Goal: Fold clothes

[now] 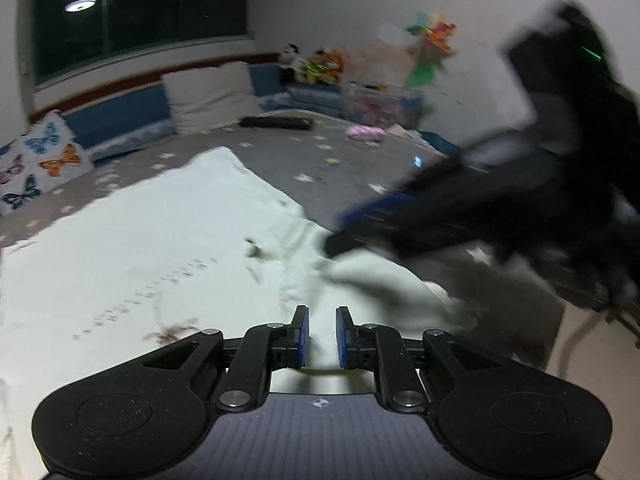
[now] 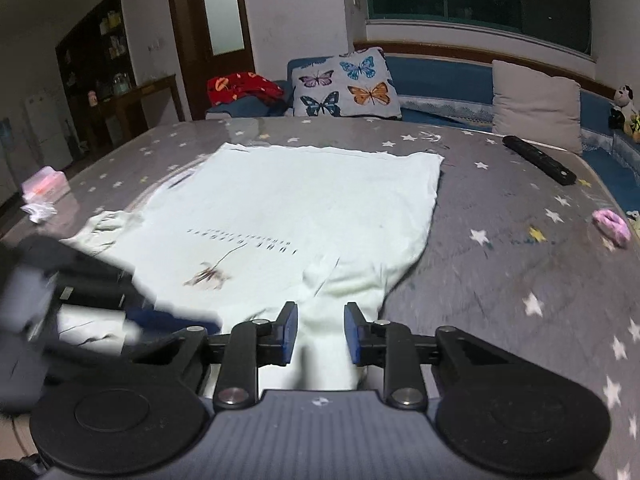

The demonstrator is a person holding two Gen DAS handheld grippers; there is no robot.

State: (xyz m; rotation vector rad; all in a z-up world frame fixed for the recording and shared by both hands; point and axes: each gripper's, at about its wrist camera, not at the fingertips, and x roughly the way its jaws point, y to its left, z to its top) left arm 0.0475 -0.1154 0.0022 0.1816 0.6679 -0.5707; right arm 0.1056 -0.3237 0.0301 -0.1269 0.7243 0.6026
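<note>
Both sets of jaws stood apart with pale cloth between their blue pads, not pinched. From where I stood, the left gripper (image 1: 322, 338) and the right gripper (image 2: 321, 334) hovered over the near edge of a pale mint T-shirt (image 2: 288, 208), spread mostly flat on the grey star-print bed (image 2: 500, 264). Small dark lettering ran across its chest, too blurred to read, above a brownish sprig motif. Its near part bunched in wrinkles. Beyond lay a black remote (image 2: 538, 159) and a butterfly pillow (image 2: 346, 84).
</note>
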